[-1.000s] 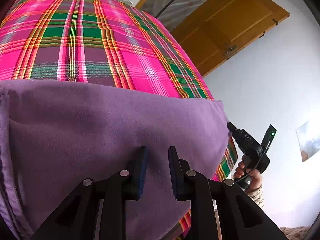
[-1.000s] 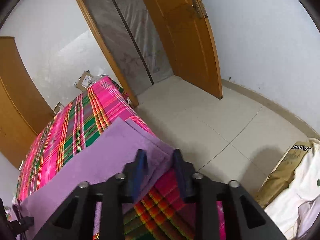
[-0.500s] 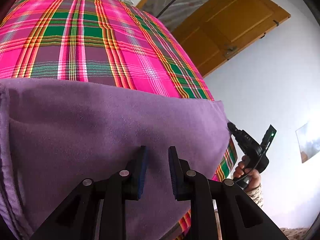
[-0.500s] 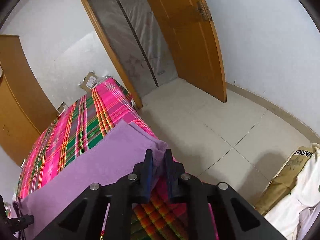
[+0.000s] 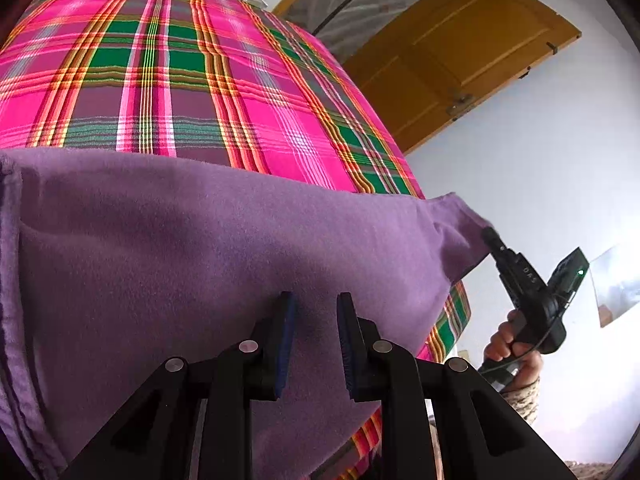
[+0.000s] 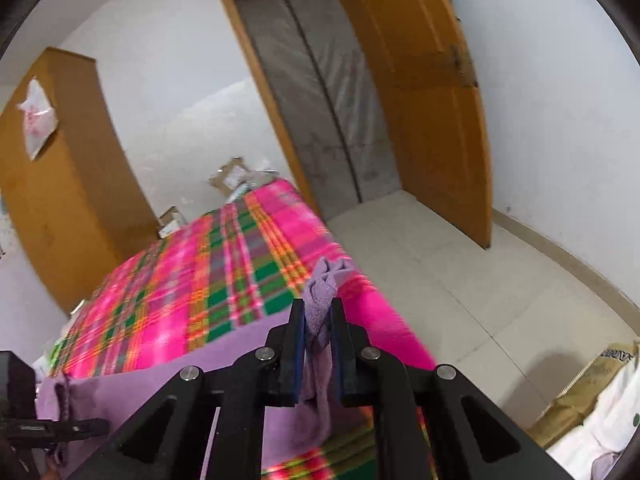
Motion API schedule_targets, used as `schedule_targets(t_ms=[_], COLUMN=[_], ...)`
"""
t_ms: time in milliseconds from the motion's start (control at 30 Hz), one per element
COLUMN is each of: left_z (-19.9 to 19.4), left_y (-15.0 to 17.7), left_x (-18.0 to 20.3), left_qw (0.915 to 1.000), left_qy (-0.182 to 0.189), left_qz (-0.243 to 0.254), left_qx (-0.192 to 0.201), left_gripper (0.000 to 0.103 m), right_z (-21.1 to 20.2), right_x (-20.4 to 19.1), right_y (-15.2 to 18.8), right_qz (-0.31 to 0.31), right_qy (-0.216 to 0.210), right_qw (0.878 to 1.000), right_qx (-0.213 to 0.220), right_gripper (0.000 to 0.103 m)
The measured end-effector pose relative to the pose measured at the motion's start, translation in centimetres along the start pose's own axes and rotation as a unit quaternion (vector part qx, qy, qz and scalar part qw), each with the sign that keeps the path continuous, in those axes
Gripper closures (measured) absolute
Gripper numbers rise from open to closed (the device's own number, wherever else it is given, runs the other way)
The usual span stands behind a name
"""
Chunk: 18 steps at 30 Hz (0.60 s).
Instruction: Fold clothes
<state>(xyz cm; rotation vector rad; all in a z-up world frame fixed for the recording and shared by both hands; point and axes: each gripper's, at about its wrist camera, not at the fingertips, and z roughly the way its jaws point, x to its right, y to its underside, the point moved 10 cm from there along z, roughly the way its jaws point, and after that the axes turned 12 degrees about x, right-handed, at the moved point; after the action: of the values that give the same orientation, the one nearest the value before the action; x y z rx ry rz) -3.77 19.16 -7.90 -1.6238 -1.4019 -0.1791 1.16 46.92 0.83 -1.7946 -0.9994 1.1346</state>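
**A:** Where is the purple cloth sitting relative to the claws?

**B:** It lies spread on the plaid bedcover, directly under and ahead of the left gripper. One corner is lifted off to that claw's right, where the right gripper has it.

**A:** How are the claws set?

**B:** The right one is closed tight on the corner; a bunch of purple fabric pokes out beyond its tips and a tail hangs down between the pads. The left one stands parted with a clear gap, holding nothing. Its tips are low over the cloth, but I cannot tell whether they touch it.

**A:** How would you expect the fabric to handle?

**B:** Soft, light and limp, I'd judge. It has a fleecy nap, drapes from the pinched corner without holding shape, and sags between the lifted part and the bed. It shouldn't slip much against the pads, but a single held corner will let the rest trail and crease.

**A:** So where should the left claw take hold?

**B:** Probably at the matching edge or corner out to its own left, near the seamed border, pinching through all layers so the sheet can be carried over evenly.
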Motion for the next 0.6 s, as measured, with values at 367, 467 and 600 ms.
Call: schedule_targets(t_ms=[367,467,600], left_z=[-0.8,-1.0,-1.3], left_y=[0.6,0.6,0.6], left_x=[-0.2,-0.4,-0.6], left_qw=[0.9999,0.9997,0.9996], left_qy=[0.013,0.017,0.021], left_qz=[-0.009,-0.015,-0.021], left_qx=[-0.003,-0.003,-0.003], left_gripper=[0.081,0.081,0.081], right_z=[-2.1,-2.6,-3.0], right_x=[-9.1,-11.4,-14.2], right_y=[0.6,1.2,2.2], right_qz=[-0.059,-0.074,-0.096], right_qy=[-0.091,-0.113,-0.136], right_qw=[0.994,0.991,0.986], right_qx=[-0.002,-0.007,-0.013], right_gripper=[0.091,0.091,0.091])
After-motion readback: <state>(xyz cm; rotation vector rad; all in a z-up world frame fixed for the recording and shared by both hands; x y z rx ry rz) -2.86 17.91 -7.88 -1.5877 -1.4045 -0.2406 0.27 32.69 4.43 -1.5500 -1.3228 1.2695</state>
